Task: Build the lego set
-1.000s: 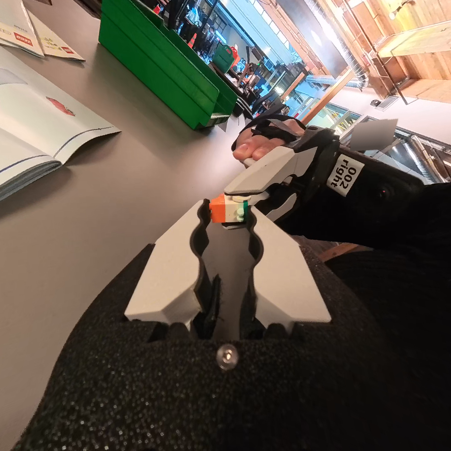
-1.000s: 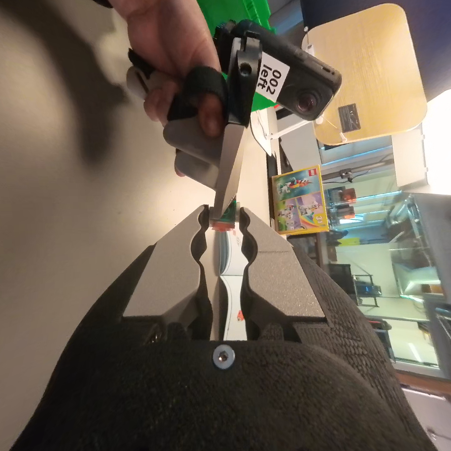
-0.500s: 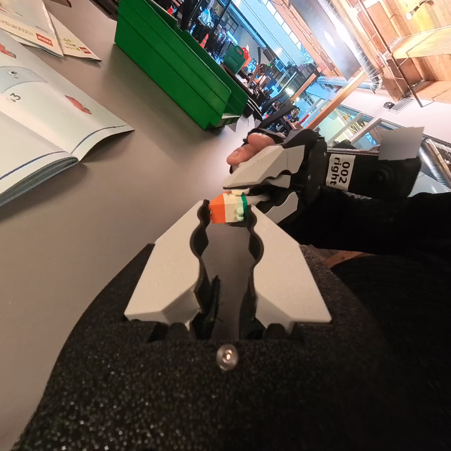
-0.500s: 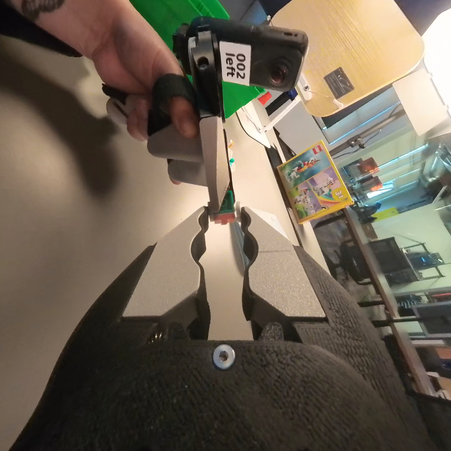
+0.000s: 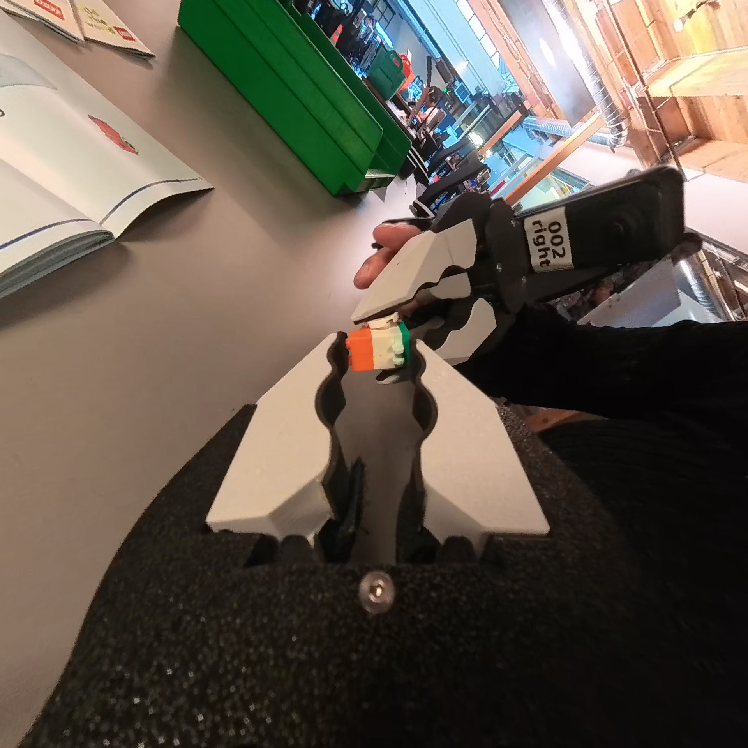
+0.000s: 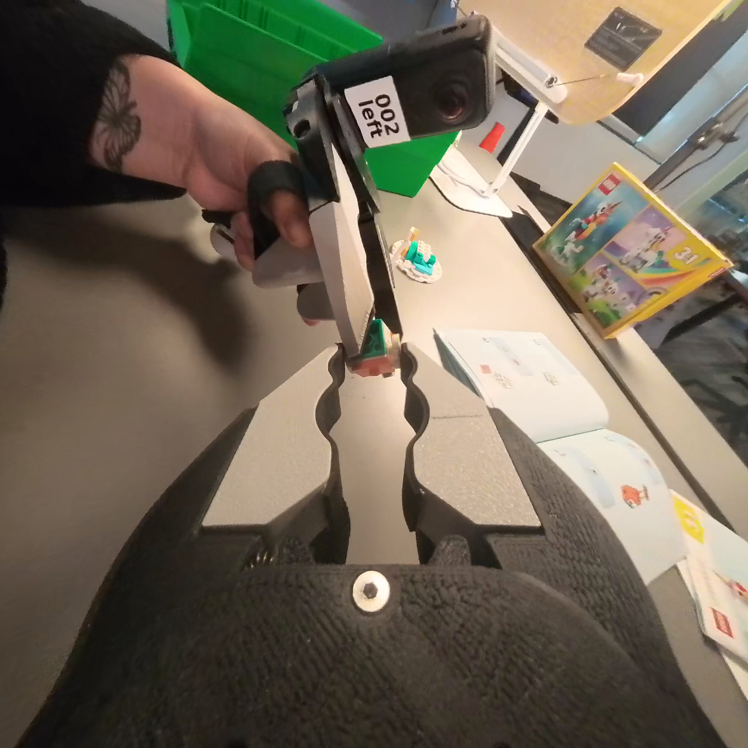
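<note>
Grey surface (image 6: 121,384) lies beneath; at twelve o'clock the light, rigid brick stack (image 5: 378,349) is pinched by left gripper (image 5: 376,356) jaws, nearly closed; right gripper (image 6: 370,358) jaws clamp its flat sides; studs judged separable under twist.

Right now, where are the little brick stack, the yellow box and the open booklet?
brick stack (image 5: 378,349), left wrist view, white middle layer.
yellow box (image 6: 631,253), right wrist view, printed front face.
open booklet (image 6: 522,376), right wrist view, upper page.

My left gripper (image 5: 378,356) and right gripper (image 6: 370,358) crowd one small brick assembly (image 5: 378,350) tip to tip, bare grey table (image 5: 202,324) lies open beneath and left, while the green bins (image 5: 291,93), open booklet (image 6: 522,384) and yellow box (image 6: 631,251) hem the far side.
</note>
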Motion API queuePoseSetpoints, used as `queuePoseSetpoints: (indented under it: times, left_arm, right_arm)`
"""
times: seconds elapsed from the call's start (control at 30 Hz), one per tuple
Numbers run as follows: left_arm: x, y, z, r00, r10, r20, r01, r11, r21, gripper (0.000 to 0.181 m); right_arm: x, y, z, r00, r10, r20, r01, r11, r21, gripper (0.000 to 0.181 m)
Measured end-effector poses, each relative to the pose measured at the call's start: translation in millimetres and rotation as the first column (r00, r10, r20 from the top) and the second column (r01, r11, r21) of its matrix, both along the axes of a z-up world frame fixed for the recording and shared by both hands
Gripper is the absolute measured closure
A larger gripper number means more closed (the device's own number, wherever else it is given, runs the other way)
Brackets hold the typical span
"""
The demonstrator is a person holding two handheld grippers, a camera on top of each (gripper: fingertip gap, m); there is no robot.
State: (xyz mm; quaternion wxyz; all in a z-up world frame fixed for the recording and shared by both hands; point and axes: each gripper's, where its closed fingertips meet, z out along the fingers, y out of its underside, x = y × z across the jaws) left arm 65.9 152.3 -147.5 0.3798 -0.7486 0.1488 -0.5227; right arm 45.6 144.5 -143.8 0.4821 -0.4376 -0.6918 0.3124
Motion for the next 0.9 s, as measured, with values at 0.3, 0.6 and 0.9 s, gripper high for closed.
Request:
queuePoseSetpoints:
  times: [0.3, 0.6, 0.9]
  left_arm:
    - [0.0, 0.7, 1.4, 0.999, 0.007, 0.033, -0.006, 0.999, -0.035, 0.153]
    - [-1.5, 1.3, 1.2, 0.999, 0.014, 0.038, -0.013, 0.999, -0.038, 0.154]
    - [0.6, -0.2, -0.5, 1.000, 0.001, 0.026, 0.000, 0.999, -0.044, 0.154]
  right_arm:
    - [-0.9, -0.1, 2.2, 1.000, -0.005, -0.028, 0.001, 0.991, -0.130, 0.155]
    - [-1.9, 0.9, 3.0, 0.998, -0.003, -0.056, 0.000, 0.998, -0.059, 0.157]
    - [0.6, 0.0, 0.0, 0.999, 0.004, -0.036, 0.003, 0.980, 0.199, 0.159]
